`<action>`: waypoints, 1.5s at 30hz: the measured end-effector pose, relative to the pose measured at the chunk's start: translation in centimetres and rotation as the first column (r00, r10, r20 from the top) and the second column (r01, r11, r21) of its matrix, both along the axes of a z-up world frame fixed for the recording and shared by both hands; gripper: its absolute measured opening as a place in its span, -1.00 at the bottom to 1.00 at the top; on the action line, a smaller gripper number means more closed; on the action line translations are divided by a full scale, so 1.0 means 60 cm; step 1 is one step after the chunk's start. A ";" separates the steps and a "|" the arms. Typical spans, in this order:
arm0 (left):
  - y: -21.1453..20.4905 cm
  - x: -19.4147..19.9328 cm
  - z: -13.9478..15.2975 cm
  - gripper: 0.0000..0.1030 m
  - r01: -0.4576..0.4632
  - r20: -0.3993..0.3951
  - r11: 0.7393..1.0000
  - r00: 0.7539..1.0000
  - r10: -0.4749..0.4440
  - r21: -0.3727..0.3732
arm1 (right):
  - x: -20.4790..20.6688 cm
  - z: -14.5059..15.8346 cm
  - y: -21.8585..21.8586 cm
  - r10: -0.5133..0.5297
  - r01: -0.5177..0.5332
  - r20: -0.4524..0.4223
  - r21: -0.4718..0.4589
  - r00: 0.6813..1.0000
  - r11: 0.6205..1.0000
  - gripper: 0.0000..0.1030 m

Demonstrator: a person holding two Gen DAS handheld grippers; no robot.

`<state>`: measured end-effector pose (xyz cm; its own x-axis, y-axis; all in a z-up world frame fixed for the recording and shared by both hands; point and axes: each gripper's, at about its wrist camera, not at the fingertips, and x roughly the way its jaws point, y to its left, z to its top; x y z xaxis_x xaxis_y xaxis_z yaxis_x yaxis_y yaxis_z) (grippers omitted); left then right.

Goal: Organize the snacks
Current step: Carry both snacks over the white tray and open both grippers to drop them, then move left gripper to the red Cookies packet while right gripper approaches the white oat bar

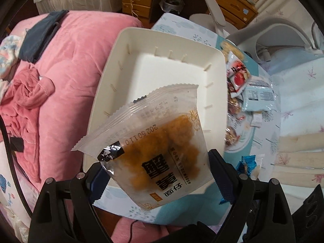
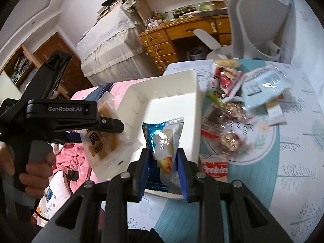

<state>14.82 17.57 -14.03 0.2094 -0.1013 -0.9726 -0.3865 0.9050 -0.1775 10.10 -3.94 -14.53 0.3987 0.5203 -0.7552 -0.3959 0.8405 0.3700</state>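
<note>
My left gripper point(image 1: 157, 168) is shut on a clear packet of orange-brown snack point(image 1: 162, 133) with black lettering, holding it by its lower end. The packet hangs over the near left part of the empty white bin point(image 1: 125, 46). In the right wrist view, a hand holds that left gripper point(image 2: 101, 129) at the bin's left side, with the same packet point(image 2: 105, 141) in it. My right gripper point(image 2: 163, 154) is shut on a blue and clear snack packet point(image 2: 164, 147), which stands upright above the near edge of the white bin point(image 2: 174, 105).
Several loose snack packets lie piled on a round plate point(image 2: 261, 151) right of the bin, with a light blue packet point(image 2: 263, 85) and a red cookies packet point(image 2: 214, 168). A pink quilt point(image 1: 70, 70) lies left of the table. A white chair point(image 2: 259, 26) stands behind.
</note>
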 end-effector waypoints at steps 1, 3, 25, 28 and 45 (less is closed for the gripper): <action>0.002 -0.001 0.001 0.71 0.001 0.006 1.000 1.000 -0.001 0.010 | 0.001 -0.001 0.006 0.008 -0.008 0.000 0.006 1.000 1.000 -0.47; 0.009 0.001 0.005 0.71 0.006 0.032 1.000 0.999 -0.006 0.013 | 0.002 -0.005 0.015 0.016 -0.016 -0.005 0.012 1.000 1.000 -0.46; -0.093 -0.041 0.033 0.82 0.192 0.244 0.979 0.955 -0.170 -0.069 | -0.044 -0.030 -0.069 -0.212 0.211 -0.093 -0.017 0.973 0.977 -0.03; -0.113 -0.056 0.031 0.82 0.222 0.261 0.969 0.947 -0.189 -0.105 | -0.054 -0.033 -0.091 -0.256 0.253 -0.109 -0.035 0.961 0.967 -0.03; -0.191 -0.115 0.010 0.82 0.096 0.193 0.976 0.980 -0.058 -0.197 | -0.026 -0.056 -0.235 -0.372 0.371 -0.190 -0.046 0.908 0.928 -0.02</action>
